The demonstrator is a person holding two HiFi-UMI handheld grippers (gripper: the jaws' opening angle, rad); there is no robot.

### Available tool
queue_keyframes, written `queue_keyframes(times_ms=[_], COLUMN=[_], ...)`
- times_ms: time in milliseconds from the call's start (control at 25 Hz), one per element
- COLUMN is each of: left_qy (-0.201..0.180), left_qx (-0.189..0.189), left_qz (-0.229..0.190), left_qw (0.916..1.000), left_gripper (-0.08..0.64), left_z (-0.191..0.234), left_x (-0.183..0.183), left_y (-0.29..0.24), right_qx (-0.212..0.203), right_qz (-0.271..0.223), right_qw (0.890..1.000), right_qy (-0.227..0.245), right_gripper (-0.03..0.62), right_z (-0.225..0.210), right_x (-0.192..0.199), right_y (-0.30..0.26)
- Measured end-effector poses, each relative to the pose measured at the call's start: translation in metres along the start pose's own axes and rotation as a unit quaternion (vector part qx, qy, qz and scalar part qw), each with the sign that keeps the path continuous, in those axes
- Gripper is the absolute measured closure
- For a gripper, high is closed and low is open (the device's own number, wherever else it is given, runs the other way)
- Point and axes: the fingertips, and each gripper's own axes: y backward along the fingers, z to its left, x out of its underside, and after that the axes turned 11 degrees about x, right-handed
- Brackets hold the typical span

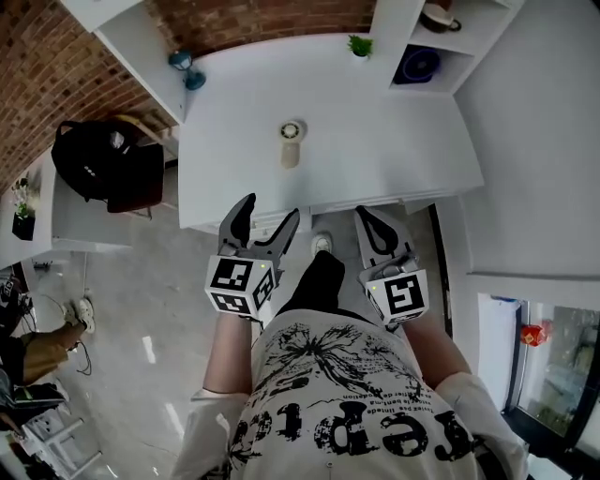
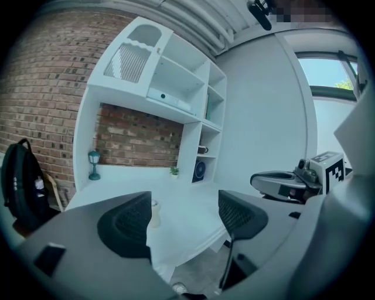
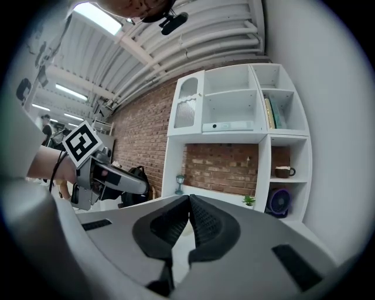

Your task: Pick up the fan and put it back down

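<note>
A small cream fan (image 1: 291,142) rests near the middle of the white desk (image 1: 394,150). In the left gripper view only a sliver of the fan (image 2: 154,212) shows beside the left jaw. My left gripper (image 1: 271,208) hovers at the desk's front edge, short of the fan, open with nothing between its jaws (image 2: 184,214). My right gripper (image 1: 366,214) hangs beside it at the same edge, shut on nothing (image 3: 188,202). A round blue fan (image 1: 419,64) stands in a shelf cubby at the back right.
A black backpack (image 1: 103,159) sits on a chair left of the desk. At the desk's back are a blue lantern (image 1: 187,67) and a small green plant (image 1: 359,44). A mug (image 1: 439,17) stands on the shelf. Brick wall behind.
</note>
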Motion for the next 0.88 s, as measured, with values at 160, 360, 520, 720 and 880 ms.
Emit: queue_keyframes(times_ms=[160,360,520,720,880], left_qy=[0.012,0.029,0.057,0.071,0.073], left_qx=[-0.004,-0.037,-0.051,-0.051,-0.058], left_qz=[0.014,0.039,0.067,0.113,0.154], left_qw=[0.9998,0.9981,0.9949,0.9897,0.9836], left_gripper=[0.213,0.213,0.212,0.209,0.201], left_z=[0.034,0.091,0.133,0.170,0.195], left_x=[-0.003,0.000,0.012,0.034,0.053], left_y=[-0.048,-0.112,-0.156,-0.205,-0.238], right_qx=[0.001,-0.009,-0.018,-0.027,-0.038], right_qz=[0.002,0.012,0.025,0.057,0.077], right_qw=[1.000,1.000,0.999,0.998,0.996], right_qy=[0.004,0.008,0.012,0.010,0.008], right_gripper=[0.578,0.578,0.578,0.578,0.578], right_z=[-0.026,-0.058,-0.069,-0.079,-0.085], right_x=[-0.002,0.001,0.007,0.024,0.036], right_y=[-0.047,-0.119,-0.174,-0.232,-0.268])
